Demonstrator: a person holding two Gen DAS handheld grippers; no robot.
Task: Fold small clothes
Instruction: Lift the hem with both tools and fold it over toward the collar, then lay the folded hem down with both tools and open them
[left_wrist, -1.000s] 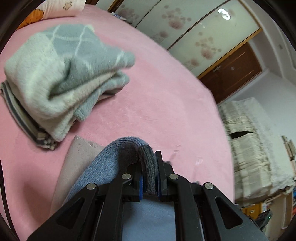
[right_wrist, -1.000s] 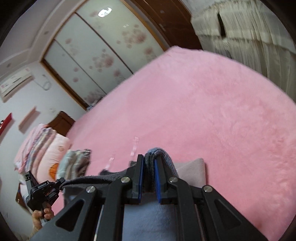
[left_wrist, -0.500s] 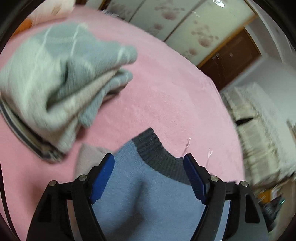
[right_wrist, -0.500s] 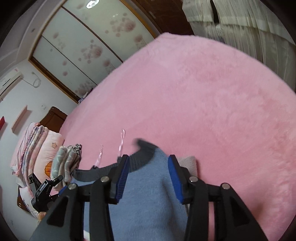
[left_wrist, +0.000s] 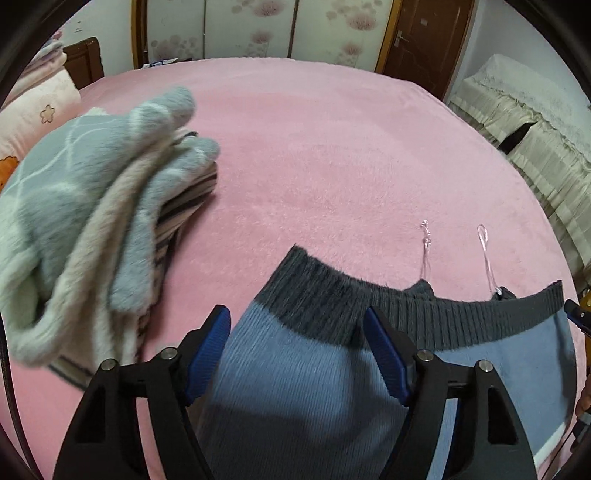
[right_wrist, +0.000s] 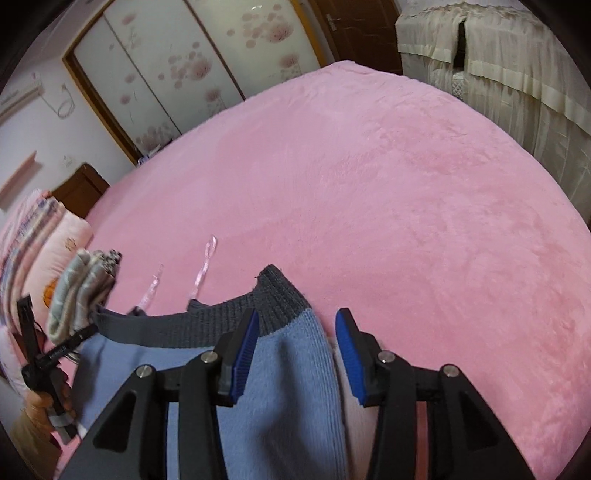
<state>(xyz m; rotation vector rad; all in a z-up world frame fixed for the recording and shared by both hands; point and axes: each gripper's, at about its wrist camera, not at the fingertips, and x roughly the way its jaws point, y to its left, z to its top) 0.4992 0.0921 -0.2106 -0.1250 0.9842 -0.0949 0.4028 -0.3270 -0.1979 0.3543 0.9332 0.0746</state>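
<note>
Two tools released, left tool (left_wrist: 297, 350), right tool (right_wrist: 293, 347), one blue sweater (left_wrist: 295, 387), two pink loops (left_wrist: 424, 240)

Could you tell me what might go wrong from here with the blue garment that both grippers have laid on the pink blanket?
The two clear hanger loops trail loose past the dark ribbed band and could snag an open jaw. The stack of folded clothes lies close to the left gripper, so a sideways sweep may topple it. The blue garment looks bunched near the right gripper, so creases may get folded in.
</note>
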